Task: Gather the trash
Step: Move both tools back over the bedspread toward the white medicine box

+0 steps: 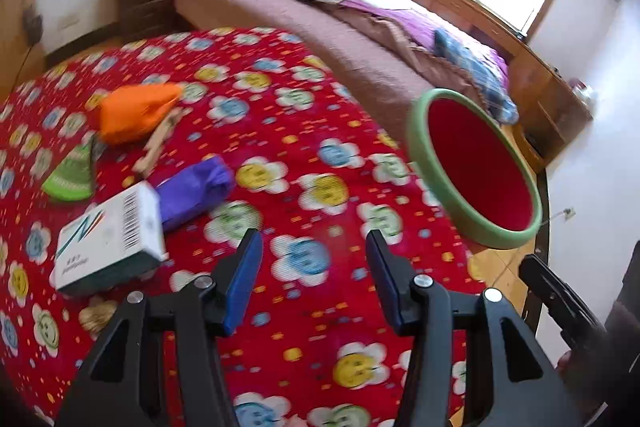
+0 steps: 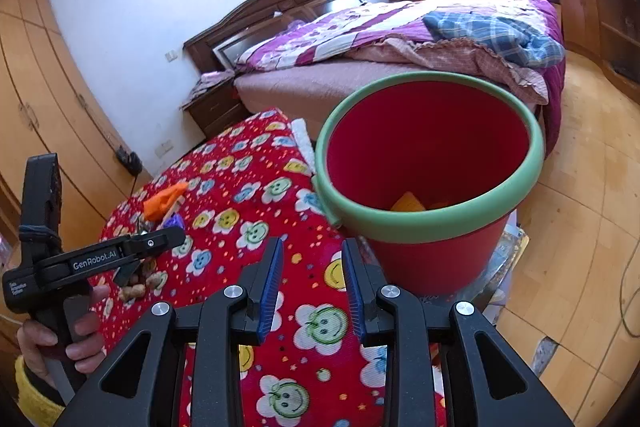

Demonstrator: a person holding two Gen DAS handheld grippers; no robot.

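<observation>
**Reaching for the next piece of trash with an empty left hand-held gripper**

The left hand-held gripper (image 1: 314, 279) stands half open with nothing between its blue pads, above the red tabletop cloth printed with smiling flowers (image 1: 320, 131). The right hand-held gripper (image 2: 310, 291) is narrower but also empty, just beside the red plastic bucket with a green rim (image 2: 432, 163), which sits at the tabletop's edge and already holds something yellow.

The remaining trash lies grouped to the left in the left wrist view: a white-and-green cardboard box with a barcode (image 1: 110, 241), a crumpled purple wrapper (image 1: 196, 193) touching it, an orange crumpled bag (image 1: 134, 111), and a green cone-shaped wrapper (image 1: 72, 173).

The box, being nearest, looks the sensible next target. Widen the jaws first, since it seems broader than the present gap, and take it across its narrow side. Descend squarely to avoid pinching the cloth.
</observation>
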